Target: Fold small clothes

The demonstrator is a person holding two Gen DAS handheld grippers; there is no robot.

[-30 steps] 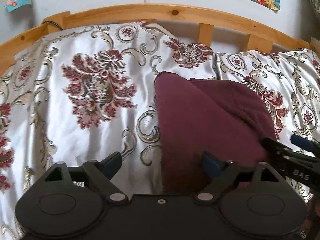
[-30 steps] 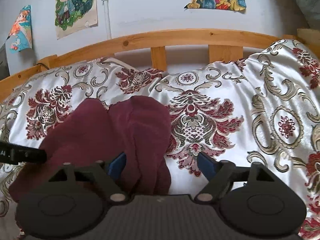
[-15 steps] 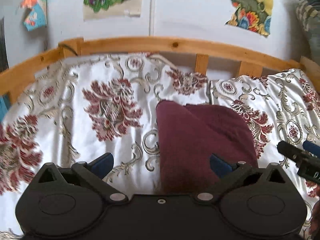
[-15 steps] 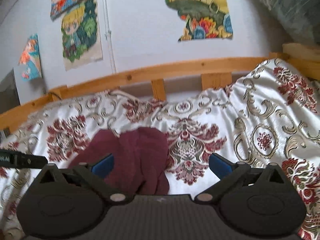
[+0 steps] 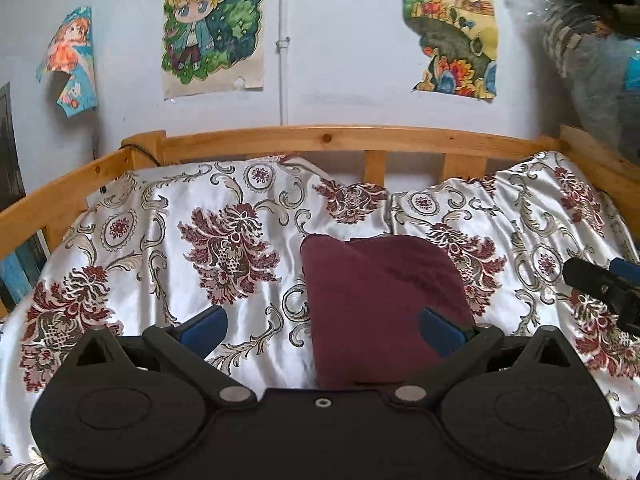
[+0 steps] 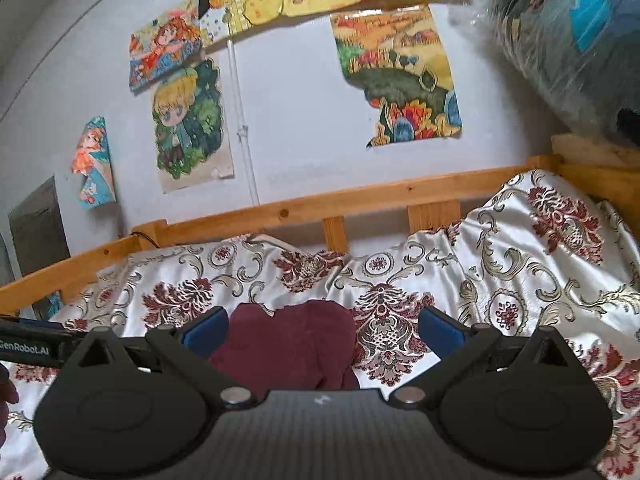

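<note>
Maroon cloth (image 5: 380, 304) lies folded on the bedspread (image 5: 132, 248), a compact block with a straight left edge and a rounded far corner. It sits mid-bed, nearer the camera than the rail (image 5: 328, 138).

Left gripper (image 5: 322, 326): jaws spread wide, nothing between them. Blue pads (image 5: 204, 324) flank the gap; the right-hand pad overlaps the cloth's near right corner in this view, but I cannot tell whether it touches or only hangs above. The left-hand pad is over bare bedspread.

Right gripper (image 6: 322, 326): jaws also wide apart, holding nothing. From its camera the cloth (image 6: 296, 340) shows between the fingers, lumpier on top, with two rounded humps at the far edge. Contact not discernible.

Each tool shows in the other's view: the right gripper's black tip at the right edge of the left view, off the cloth and over bedspread; the left one at the left edge of the right view.

Background: pale wall with posters (image 5: 214, 26), a thin pipe (image 5: 283, 40) running down it, and a wrapped bundle (image 6: 568, 40) at upper right.
</note>
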